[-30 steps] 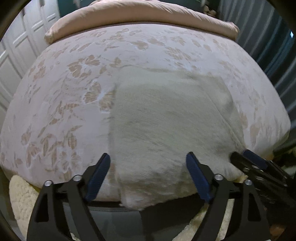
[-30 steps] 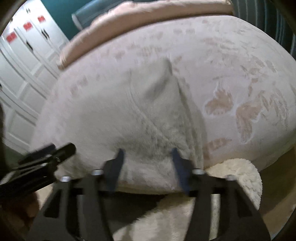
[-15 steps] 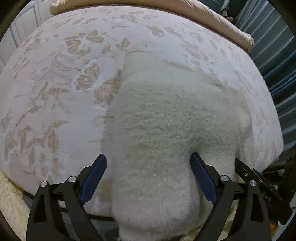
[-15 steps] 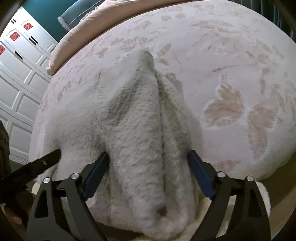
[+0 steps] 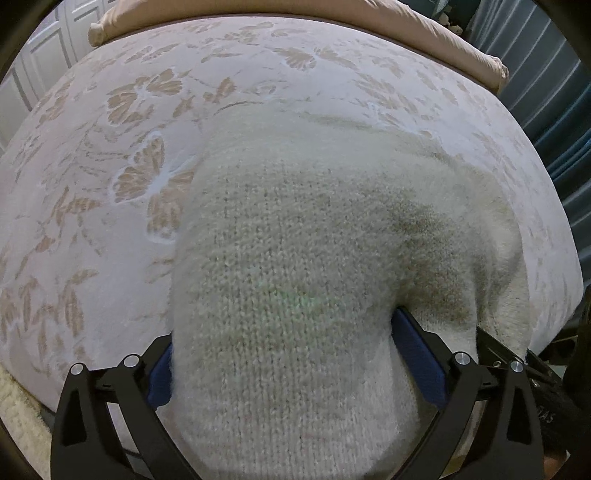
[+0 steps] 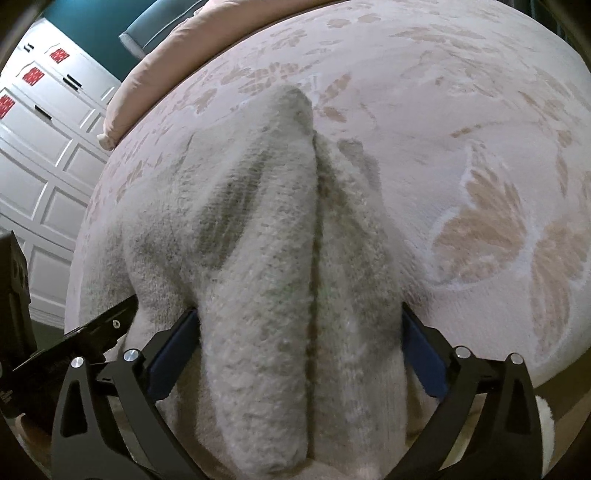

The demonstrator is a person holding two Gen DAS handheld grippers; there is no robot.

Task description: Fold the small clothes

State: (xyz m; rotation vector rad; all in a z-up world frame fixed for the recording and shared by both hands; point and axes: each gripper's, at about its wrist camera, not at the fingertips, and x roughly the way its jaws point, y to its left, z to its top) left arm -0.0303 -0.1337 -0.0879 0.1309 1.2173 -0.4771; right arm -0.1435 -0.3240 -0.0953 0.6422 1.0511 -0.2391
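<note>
A cream knitted sweater (image 5: 295,229) lies on the pink bed cover (image 5: 92,258) near its front edge. My left gripper (image 5: 284,354) stands open low over its near left part, and the knit bulges up between the blue pads (image 5: 421,365). In the right wrist view the sweater (image 6: 266,258) shows a long lengthwise fold. My right gripper (image 6: 299,332) straddles that fold, its jaws opening wide with the knit between them. Each view shows the other gripper at its lower edge, the right one (image 5: 517,373) and the left one (image 6: 92,332).
The bed cover (image 6: 480,147) carries beige butterfly and leaf prints. A peach bolster (image 5: 406,22) lies along the far edge. White panelled cupboard doors (image 6: 37,155) stand to the left, dark curtains (image 5: 554,110) to the right. A fleecy cream rug (image 5: 14,424) lies below the bed's front edge.
Both grippers have come down and closer to the sweater, which now fills the gap between each pair of jaws. The right jaws have spread much wider, the left slightly.
</note>
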